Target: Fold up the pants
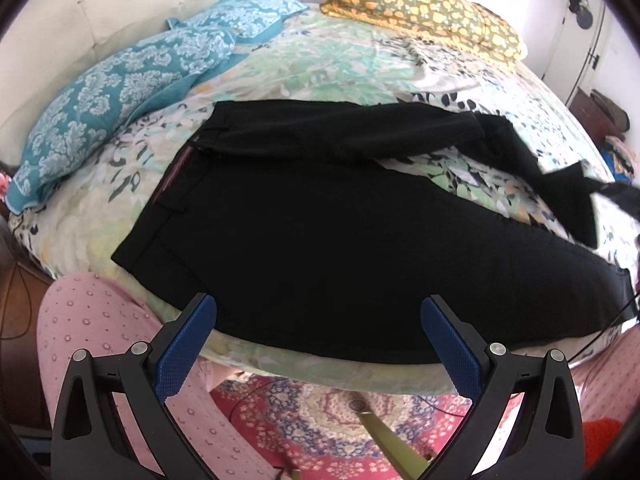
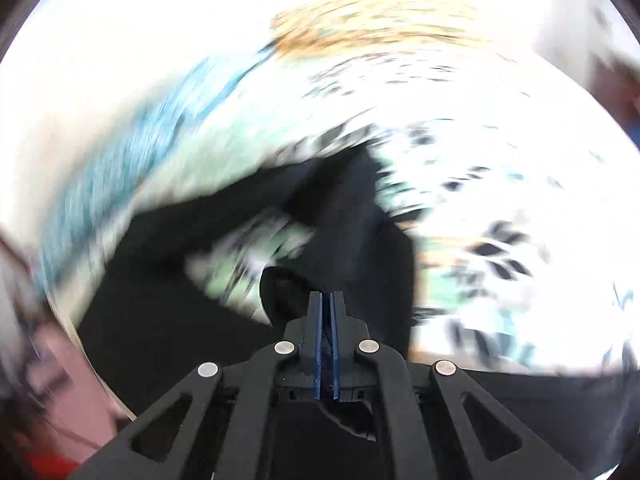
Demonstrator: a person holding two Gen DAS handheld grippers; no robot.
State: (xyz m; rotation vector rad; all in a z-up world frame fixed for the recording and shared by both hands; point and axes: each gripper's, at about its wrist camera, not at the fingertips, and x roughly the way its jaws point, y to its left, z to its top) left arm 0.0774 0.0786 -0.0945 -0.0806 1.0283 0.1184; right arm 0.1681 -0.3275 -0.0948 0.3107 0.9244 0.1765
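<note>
one pair of black pants (image 1: 320,220) spread across a bed under a floral cover (image 1: 320,64); waistband (image 1: 176,168) to the left in the left wrist view, with a reddish lining strip showing along it; near leg flat along the bed's front edge and running off to the right; far leg stretched rightward behind it, with a wedge of cover showing between the two; end of the far leg bent back and lifted off the cover at the right, toward a blurred dark shape at the picture's edge.

left gripper (image 1: 319,302) wide open, nothing between its blue pads (image 1: 188,344); hovers over the front edge of the bed, tips above the near leg's lower hem line, apart from the cloth as far as can be told.

right gripper (image 2: 328,296) closed tight, blue pads nearly meeting; pinches black cloth, with a crumpled scrap of it showing behind the pads and a dark fold just left of the tips; rest of the right wrist view badly smeared by blur; pants (image 2: 160,300) readable there only as a dark mass around a patch of cover.

two teal patterned pillows (image 1: 120,88) at the back left of the bed; yellow-patterned folded bedding (image 1: 432,12) at the back right; pink dotted clothing (image 1: 92,320) of the person at lower left, beside the bed; red patterned rug (image 1: 320,412) below.
</note>
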